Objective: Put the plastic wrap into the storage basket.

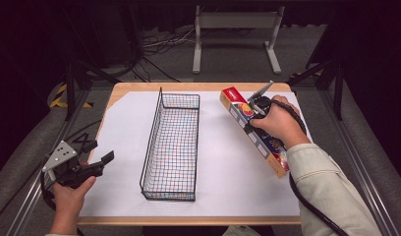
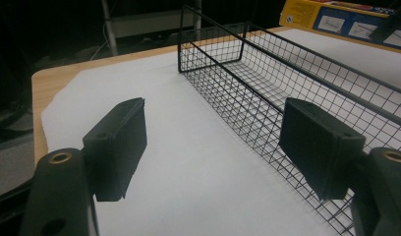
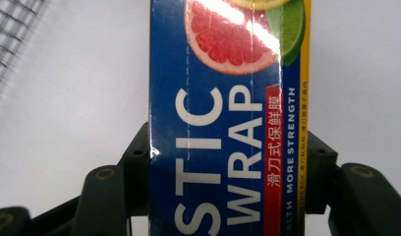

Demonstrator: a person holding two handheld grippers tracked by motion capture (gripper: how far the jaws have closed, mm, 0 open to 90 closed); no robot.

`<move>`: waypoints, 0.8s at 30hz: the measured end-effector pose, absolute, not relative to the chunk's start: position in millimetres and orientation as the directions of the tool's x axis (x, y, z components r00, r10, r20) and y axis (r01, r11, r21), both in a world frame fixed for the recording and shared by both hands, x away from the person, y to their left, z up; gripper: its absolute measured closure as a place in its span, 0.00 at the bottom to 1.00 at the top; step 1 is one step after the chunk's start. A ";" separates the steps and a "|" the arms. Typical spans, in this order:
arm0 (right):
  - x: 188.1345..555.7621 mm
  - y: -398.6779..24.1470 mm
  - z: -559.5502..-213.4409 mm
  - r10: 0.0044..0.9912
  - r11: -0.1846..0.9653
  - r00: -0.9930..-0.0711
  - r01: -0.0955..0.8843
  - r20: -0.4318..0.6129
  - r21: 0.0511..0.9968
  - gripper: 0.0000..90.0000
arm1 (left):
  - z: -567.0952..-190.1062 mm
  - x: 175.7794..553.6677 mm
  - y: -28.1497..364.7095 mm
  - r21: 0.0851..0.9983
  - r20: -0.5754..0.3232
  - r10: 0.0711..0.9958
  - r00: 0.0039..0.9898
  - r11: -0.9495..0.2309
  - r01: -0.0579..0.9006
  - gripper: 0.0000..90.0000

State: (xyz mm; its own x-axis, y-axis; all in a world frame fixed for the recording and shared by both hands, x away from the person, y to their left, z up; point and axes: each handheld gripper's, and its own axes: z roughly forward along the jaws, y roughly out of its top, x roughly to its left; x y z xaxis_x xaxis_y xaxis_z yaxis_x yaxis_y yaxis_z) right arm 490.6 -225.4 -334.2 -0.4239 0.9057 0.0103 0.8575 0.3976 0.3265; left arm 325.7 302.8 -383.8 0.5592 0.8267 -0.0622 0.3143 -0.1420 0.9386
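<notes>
**Plastic-wrap box clamped beside the wire basket**

The long, narrow black wire-mesh basket [image 1: 171, 147] stands upright on the white sheet [image 1: 125, 128] that covers the wooden counter [image 1: 134, 87], its long axis running away from the person. It serves here as the landmark.

To the right of the basket, well apart from it, lies the long blue-and-yellow cardboard box of plastic wrap [image 1: 236, 104], set at a slant with its red end farther from the person. The right gripper [image 1: 255, 114] is clamped across this box about midway along its length; in the right gripper view the two black jaws press on opposite long sides of the box [image 3: 228, 123], whose top face shows a cut grapefruit and white lettering. The person's right hand [image 1: 277, 125] wraps the gripper body, and a black cable trails back along the pale sleeve [image 1: 326, 189].

To the left of the basket, near the counter's left edge, the left gripper [image 1: 102, 164] is held in the left hand [image 1: 71, 194]. Its jaws stand wide apart with nothing between them, pointing toward the basket [image 2: 287, 88], over the bare sheet [image 2: 188, 162].
</notes>
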 end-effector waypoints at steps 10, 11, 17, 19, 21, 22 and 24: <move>481.7 -197.7 -318.0 0.952 0.279 -0.304 0.906 0.030 0.317 0.46 | -383.9 326.4 302.0 0.940 -0.061 0.826 0.561 -0.142 0.312 0.29; 480.4 -193.3 -316.1 0.957 0.265 -0.290 0.910 0.032 0.317 0.46 | -383.7 326.1 302.1 0.940 -0.063 0.826 0.560 -0.139 0.312 0.29; 474.0 -171.9 -305.8 0.980 0.156 -0.188 0.933 0.070 0.325 0.46 | -384.0 326.3 302.0 0.940 -0.055 0.833 0.551 -0.144 0.311 0.29; 473.4 -168.7 -304.0 0.982 0.139 -0.172 0.936 0.074 0.324 0.46 | -383.9 326.3 301.7 0.939 -0.053 0.834 0.550 -0.147 0.312 0.29; 471.3 -157.9 -298.5 0.989 0.087 -0.122 0.940 0.088 0.331 0.46 | -384.1 326.6 299.7 0.940 -0.039 0.839 0.543 -0.154 0.305 0.30; 470.8 -154.5 -297.0 0.990 0.078 -0.113 0.940 0.090 0.333 0.46 | -384.1 326.6 299.7 0.940 -0.039 0.839 0.543 -0.154 0.305 0.30; 470.1 -148.6 -295.0 0.990 0.067 -0.104 0.940 0.092 0.334 0.46 | -384.6 327.2 299.5 0.939 -0.036 0.841 0.541 -0.157 0.306 0.30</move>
